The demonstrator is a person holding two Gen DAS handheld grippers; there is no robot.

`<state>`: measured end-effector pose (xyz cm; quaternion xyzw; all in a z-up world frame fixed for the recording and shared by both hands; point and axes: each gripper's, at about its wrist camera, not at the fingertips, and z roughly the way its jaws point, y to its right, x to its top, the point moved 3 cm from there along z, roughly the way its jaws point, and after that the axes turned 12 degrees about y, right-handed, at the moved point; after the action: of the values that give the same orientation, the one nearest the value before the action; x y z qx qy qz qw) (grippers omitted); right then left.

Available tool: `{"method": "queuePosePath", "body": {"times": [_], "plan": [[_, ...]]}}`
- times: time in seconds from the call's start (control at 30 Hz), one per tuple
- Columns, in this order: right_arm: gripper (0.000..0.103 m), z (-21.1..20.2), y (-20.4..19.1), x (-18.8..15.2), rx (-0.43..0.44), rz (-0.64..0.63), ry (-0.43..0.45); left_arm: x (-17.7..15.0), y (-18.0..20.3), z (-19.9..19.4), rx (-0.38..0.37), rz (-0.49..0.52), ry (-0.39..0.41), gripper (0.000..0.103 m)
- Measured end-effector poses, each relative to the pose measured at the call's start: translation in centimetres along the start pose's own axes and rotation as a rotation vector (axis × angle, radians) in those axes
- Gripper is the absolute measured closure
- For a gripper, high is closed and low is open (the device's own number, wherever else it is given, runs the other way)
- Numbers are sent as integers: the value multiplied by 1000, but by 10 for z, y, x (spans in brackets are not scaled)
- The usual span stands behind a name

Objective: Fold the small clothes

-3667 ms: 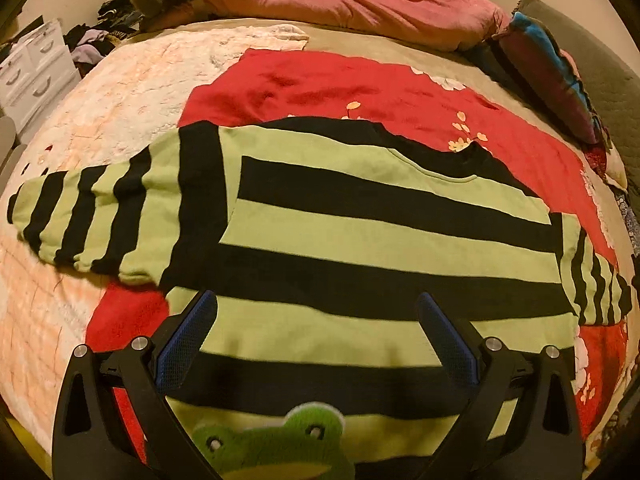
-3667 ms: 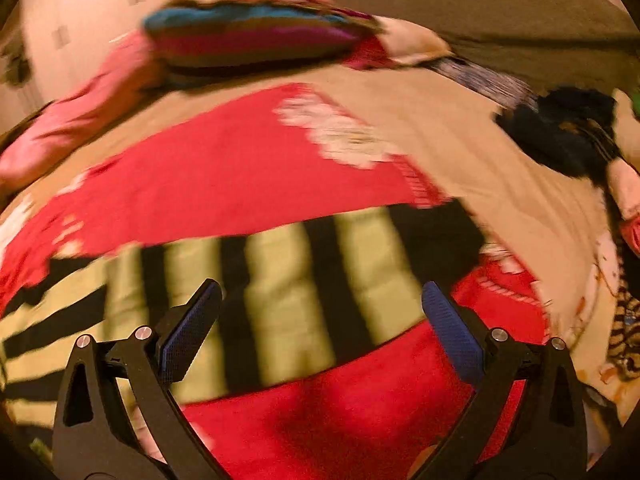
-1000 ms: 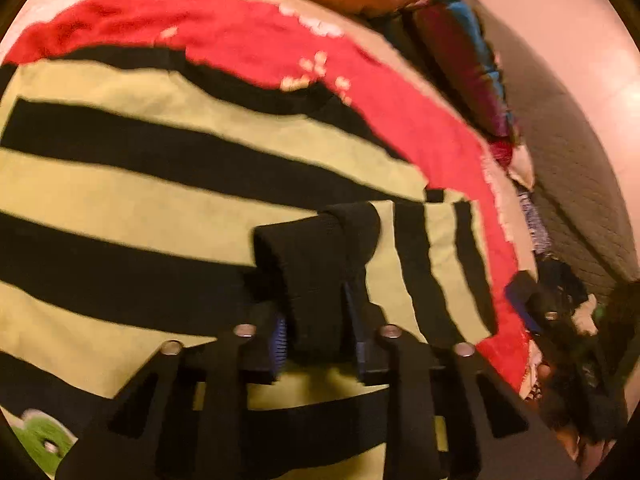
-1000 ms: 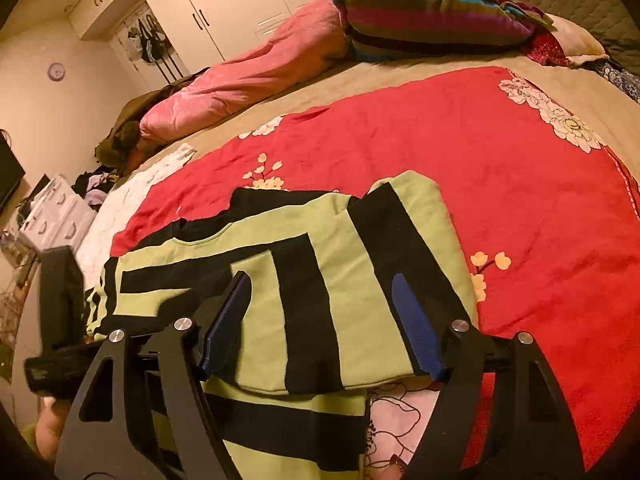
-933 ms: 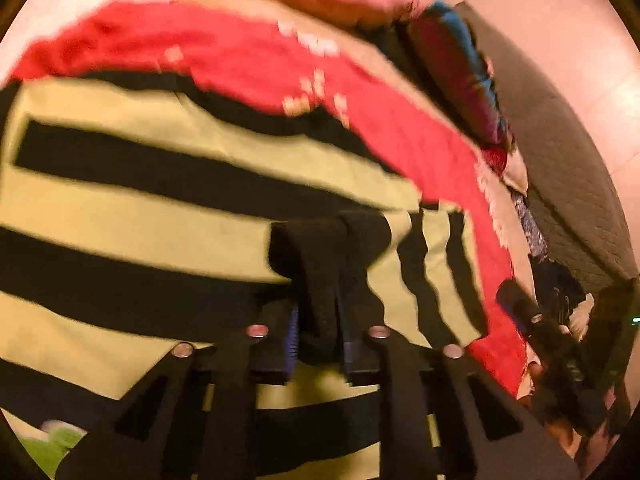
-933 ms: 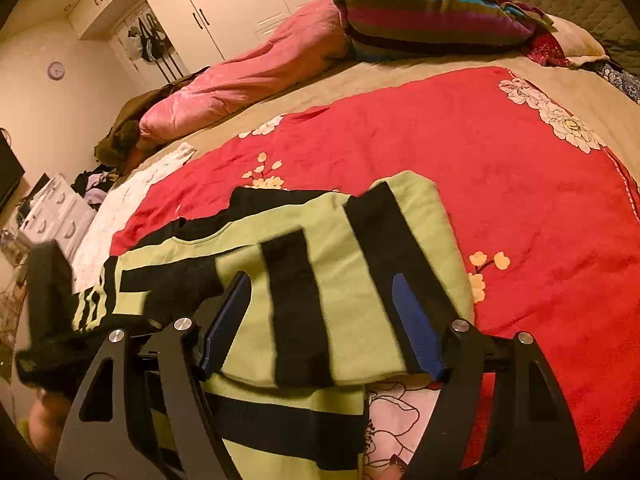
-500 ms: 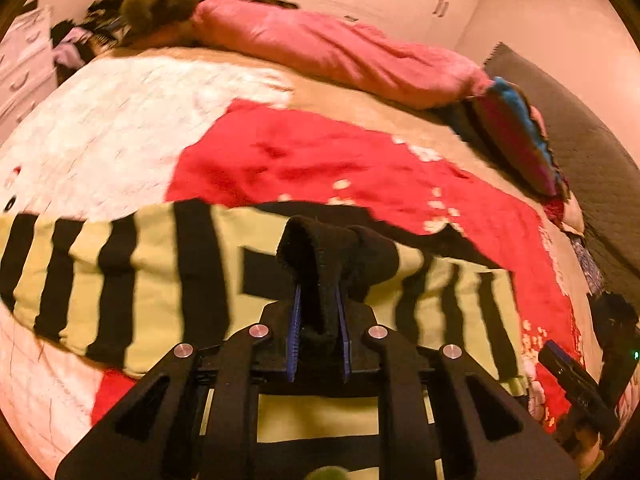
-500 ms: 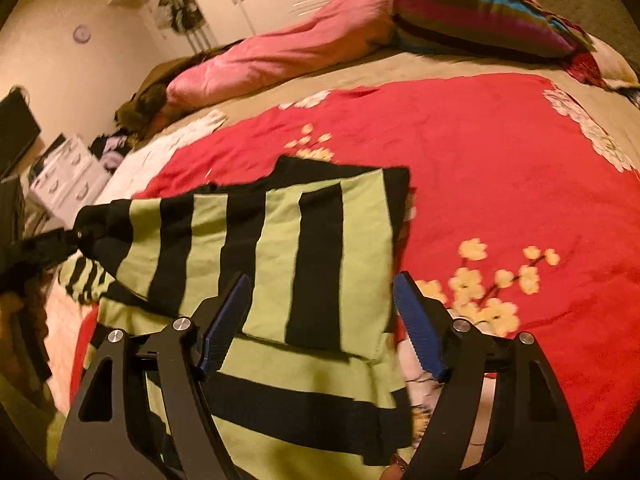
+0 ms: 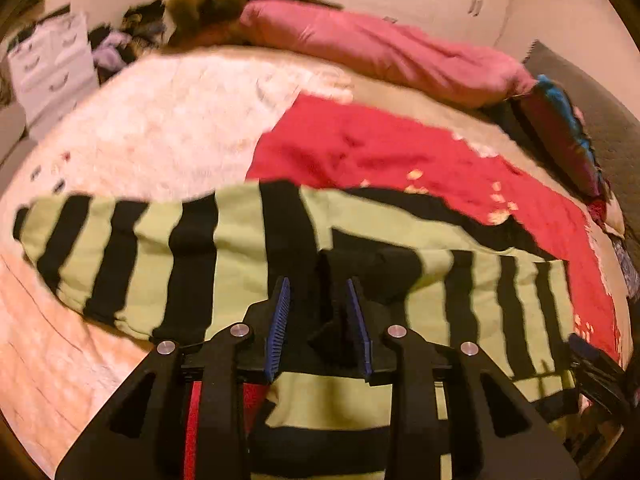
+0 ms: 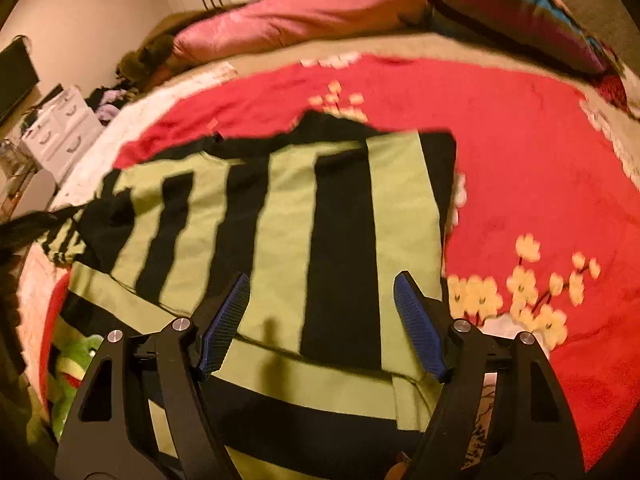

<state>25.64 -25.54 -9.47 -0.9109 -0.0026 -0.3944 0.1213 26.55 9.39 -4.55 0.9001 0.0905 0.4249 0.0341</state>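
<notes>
A green and black striped sweater (image 9: 248, 264) lies on the bed, also seen in the right wrist view (image 10: 288, 216). Its right sleeve (image 10: 224, 208) is folded across the body; the black cuff (image 9: 372, 268) lies just past my left gripper (image 9: 318, 300), whose jaws stand slightly apart over it. The left sleeve (image 9: 100, 248) stretches out to the left. My right gripper (image 10: 322, 292) is open and empty above the folded side. A green frog patch (image 10: 76, 364) shows at the hem.
A red flowered blanket (image 10: 540, 184) lies under the sweater on a pale bedspread (image 9: 152, 128). A pink duvet (image 9: 380, 52) and a striped pillow (image 10: 520, 12) lie at the far side. White drawers (image 9: 52, 68) stand beside the bed.
My left gripper carried the black cuff across the sweater's body, and its jaws have now parted, with the cuff lying on the sweater. My right gripper stayed open and moved closer over the fold.
</notes>
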Motion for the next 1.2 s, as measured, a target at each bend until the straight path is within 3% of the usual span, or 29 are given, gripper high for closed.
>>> {"method": "queuePosePath", "body": {"times": [0.07, 0.17, 0.23, 0.33, 0.47, 0.53, 0.67, 0.93, 1.2], "plan": [[36, 4, 4, -5, -1, 15, -26, 2, 15, -8, -30, 32, 17, 75], [36, 5, 4, -8, -3, 12, -36, -8, 48, 4, -111, 78, -30, 75], [35, 6, 5, -10, -5, 11, -43, -20, 59, 23, -106, 104, -78, 75], [35, 8, 7, -12, -16, 3, -54, -42, 54, 52, -27, 105, -153, 74], [29, 7, 5, -12, -13, -17, -52, -42, 48, 46, -45, 62, -117, 72], [23, 0, 1, -9, -11, -28, -30, -38, 49, 34, -56, 54, -90, 59], [18, -17, -7, 0, -8, -39, 17, -29, 45, 9, -57, 33, -34, 54], [9, -54, -33, 19, -28, -94, 115, -33, 20, -33, -56, -21, -5, 23], [9, -63, -90, 19, 28, -187, 129, -34, -35, -45, -13, -132, 1, 15]]}}
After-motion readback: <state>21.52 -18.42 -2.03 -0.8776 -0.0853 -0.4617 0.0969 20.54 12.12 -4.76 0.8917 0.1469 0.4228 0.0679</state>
